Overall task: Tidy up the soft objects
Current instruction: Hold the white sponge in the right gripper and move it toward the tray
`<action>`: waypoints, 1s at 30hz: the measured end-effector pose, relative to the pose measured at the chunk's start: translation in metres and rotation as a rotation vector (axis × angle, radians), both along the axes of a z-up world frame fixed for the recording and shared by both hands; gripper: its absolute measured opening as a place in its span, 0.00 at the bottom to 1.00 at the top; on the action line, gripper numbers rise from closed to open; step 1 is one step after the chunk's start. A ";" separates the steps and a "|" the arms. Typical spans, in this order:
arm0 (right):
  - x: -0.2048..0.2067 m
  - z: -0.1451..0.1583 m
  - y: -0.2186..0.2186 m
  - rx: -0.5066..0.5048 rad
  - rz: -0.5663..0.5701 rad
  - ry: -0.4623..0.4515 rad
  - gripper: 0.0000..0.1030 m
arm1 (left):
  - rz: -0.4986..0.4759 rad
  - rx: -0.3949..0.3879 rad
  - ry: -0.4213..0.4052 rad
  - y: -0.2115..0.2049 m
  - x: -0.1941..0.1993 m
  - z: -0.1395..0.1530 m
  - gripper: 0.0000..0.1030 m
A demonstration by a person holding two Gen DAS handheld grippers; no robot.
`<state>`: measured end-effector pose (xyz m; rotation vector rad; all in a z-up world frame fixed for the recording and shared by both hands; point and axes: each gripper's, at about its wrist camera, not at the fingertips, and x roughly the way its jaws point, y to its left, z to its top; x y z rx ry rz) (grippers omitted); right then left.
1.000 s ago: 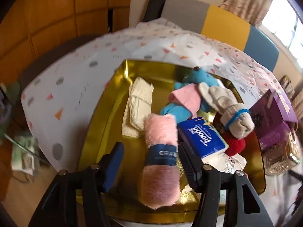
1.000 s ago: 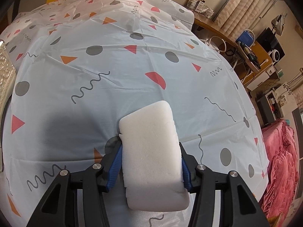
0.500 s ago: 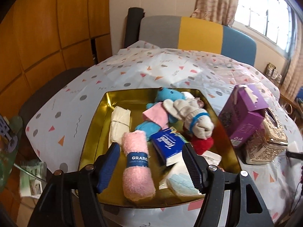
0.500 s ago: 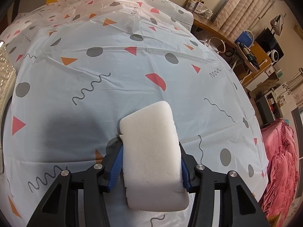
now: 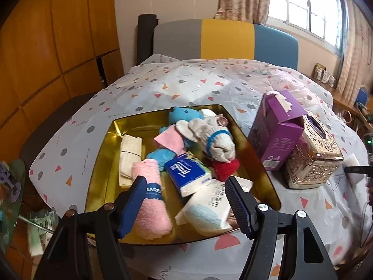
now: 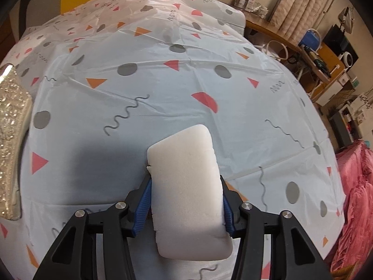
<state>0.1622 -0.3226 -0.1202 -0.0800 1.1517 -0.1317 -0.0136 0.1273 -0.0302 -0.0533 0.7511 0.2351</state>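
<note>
A gold tray holds soft things: a rolled pink towel, a blue tissue pack, a white wipes pack, a cream cloth, a blue plush, a pink cloth and a beige sock toy. My left gripper hovers open above the tray's near end, with nothing between its fingers. In the right wrist view, my right gripper is shut on a white sponge block, held just above the patterned tablecloth.
A purple box and an ornate gold tissue box stand right of the tray; the gold box also shows at the left edge of the right wrist view. A striped chair is behind the table. Shelves and clutter lie beyond the table's right side.
My left gripper has pulled back and risen from the pink towel, which stays in the tray, and its jaws stand a little wider. The right gripper keeps still with the sponge.
</note>
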 end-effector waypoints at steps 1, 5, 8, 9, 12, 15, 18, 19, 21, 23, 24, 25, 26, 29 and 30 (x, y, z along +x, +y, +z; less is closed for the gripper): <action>0.000 0.000 0.003 0.000 0.012 0.001 0.51 | -0.006 0.003 0.001 -0.003 0.000 0.000 0.68; 0.000 0.000 0.013 0.039 0.067 0.006 0.51 | -0.038 0.018 0.005 -0.016 0.002 0.001 0.69; 0.001 -0.001 0.024 0.066 0.122 0.013 0.51 | -0.068 0.024 0.008 -0.025 0.006 0.002 0.70; 0.001 -0.002 0.027 0.075 0.135 0.017 0.51 | -0.077 0.026 0.011 -0.029 0.007 0.002 0.70; 0.000 -0.002 0.033 0.087 0.158 0.022 0.51 | -0.100 0.029 0.018 -0.037 0.011 0.001 0.70; 0.001 -0.003 0.030 0.103 0.140 0.029 0.51 | -0.116 0.027 0.031 -0.041 0.013 -0.003 0.70; 0.004 -0.005 0.030 0.114 0.116 0.034 0.51 | -0.124 0.023 0.038 -0.042 0.013 -0.006 0.70; 0.004 -0.005 0.031 0.109 0.111 0.032 0.51 | -0.124 0.021 0.039 -0.041 0.013 -0.007 0.70; 0.005 -0.006 0.032 0.103 0.100 0.029 0.51 | -0.119 0.007 0.043 -0.038 0.012 -0.009 0.70; 0.005 -0.006 0.035 0.088 0.100 0.023 0.51 | -0.112 -0.010 0.042 -0.033 0.012 -0.010 0.70; 0.004 -0.006 0.036 0.080 0.101 0.020 0.51 | -0.108 -0.016 0.041 -0.031 0.011 -0.010 0.70; 0.004 -0.006 0.038 0.071 0.101 0.018 0.51 | -0.103 -0.020 0.039 -0.028 0.011 -0.010 0.70; 0.004 -0.006 0.039 0.066 0.098 0.019 0.51 | -0.098 -0.024 0.035 -0.025 0.010 -0.009 0.70; 0.006 -0.005 0.038 0.085 0.068 0.030 0.51 | -0.077 -0.040 0.031 -0.014 0.007 -0.009 0.70; 0.008 -0.004 0.035 0.106 0.041 0.034 0.51 | -0.068 -0.046 0.027 -0.010 0.005 -0.009 0.70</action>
